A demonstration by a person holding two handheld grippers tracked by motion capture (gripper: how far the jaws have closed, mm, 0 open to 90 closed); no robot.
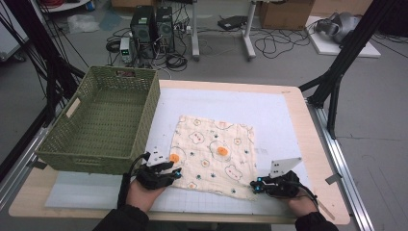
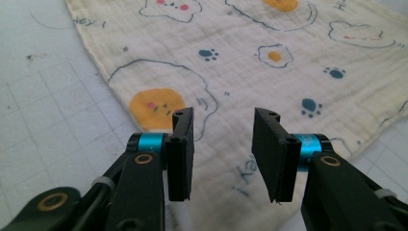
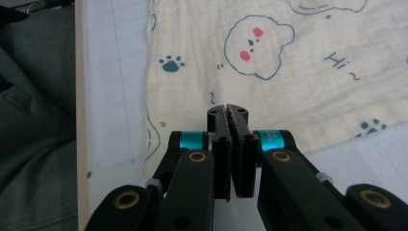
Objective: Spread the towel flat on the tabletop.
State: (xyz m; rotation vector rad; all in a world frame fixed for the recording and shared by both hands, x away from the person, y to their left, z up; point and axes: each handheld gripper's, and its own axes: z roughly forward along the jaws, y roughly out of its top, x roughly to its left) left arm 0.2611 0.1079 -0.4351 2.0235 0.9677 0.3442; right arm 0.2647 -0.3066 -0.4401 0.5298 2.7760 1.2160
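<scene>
High view, cloth [image 1: 214,156] near edge between grippers, basket [image 1: 103,120] left

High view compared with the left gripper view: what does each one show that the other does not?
High view alone: the green basket, the right gripper at the cloth's near corner, computers on the floor. Left gripper view alone: the gap between the left gripper jaws, open above the cloth. Both: the printed cloth and the white gridded mat.
</scene>
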